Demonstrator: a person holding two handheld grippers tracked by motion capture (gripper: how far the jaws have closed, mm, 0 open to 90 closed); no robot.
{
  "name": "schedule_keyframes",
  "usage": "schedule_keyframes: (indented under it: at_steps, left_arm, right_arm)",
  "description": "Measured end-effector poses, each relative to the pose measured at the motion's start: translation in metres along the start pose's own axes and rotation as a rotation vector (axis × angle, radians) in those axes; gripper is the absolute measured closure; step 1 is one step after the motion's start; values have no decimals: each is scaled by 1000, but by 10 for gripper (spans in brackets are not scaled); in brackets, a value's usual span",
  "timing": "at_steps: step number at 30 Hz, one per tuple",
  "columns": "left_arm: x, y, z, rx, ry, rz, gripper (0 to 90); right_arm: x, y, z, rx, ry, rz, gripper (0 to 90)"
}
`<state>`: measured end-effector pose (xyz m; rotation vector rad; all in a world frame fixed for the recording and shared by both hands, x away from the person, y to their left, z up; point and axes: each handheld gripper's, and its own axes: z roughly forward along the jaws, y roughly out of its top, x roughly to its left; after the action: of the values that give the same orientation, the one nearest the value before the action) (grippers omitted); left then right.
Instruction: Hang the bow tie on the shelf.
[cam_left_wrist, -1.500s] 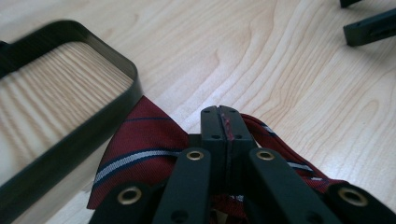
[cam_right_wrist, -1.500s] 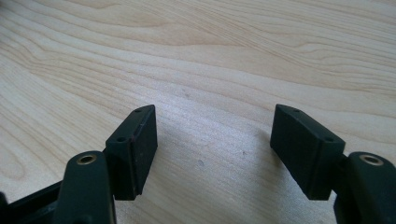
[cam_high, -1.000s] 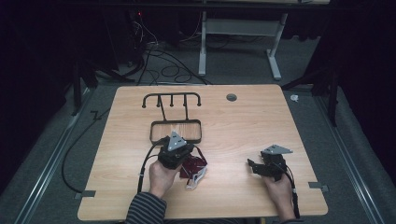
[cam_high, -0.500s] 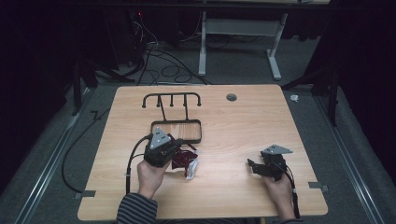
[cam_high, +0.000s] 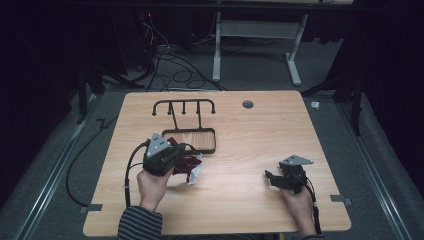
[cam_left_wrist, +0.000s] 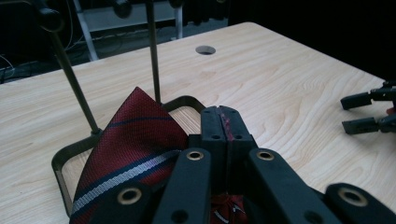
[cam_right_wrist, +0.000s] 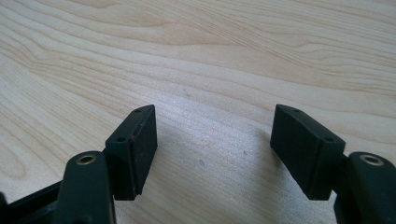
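A striped tie (cam_left_wrist: 135, 140) is pinched in the left gripper (cam_left_wrist: 223, 122) beside the rack (cam_high: 184, 107).
Probably it is to be hung; a lift toward the rack's hooks is needed, while the right gripper (cam_right_wrist: 212, 151) is held spread near the worktop's (cam_high: 260, 125) right edge.

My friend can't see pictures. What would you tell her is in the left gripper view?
The left gripper is shut on a dark red tie with navy and pale stripes, just in front of a black metal rack standing on a light wooden table. The right gripper shows at the far right edge, with its jaws apart.
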<state>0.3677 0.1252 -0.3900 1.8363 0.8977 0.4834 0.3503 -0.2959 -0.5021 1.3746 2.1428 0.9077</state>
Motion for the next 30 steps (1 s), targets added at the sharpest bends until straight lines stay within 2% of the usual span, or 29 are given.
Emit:
schedule_keyframes:
  at_steps: [2, 15, 30]
  left_arm:
    - [3, 3, -3, -9, -1, -12, 896]
    - [15, 19, -4, -23, 59, -16, 896]
    - [25, 38, -1, -49, 71, -39, 896]
  right_arm:
    - [0, 0, 0, -1, 1, 0, 331]
    - [0, 0, 0, -2, 2, 1, 331]
    - [0, 0, 0, -1, 1, 2, 332]
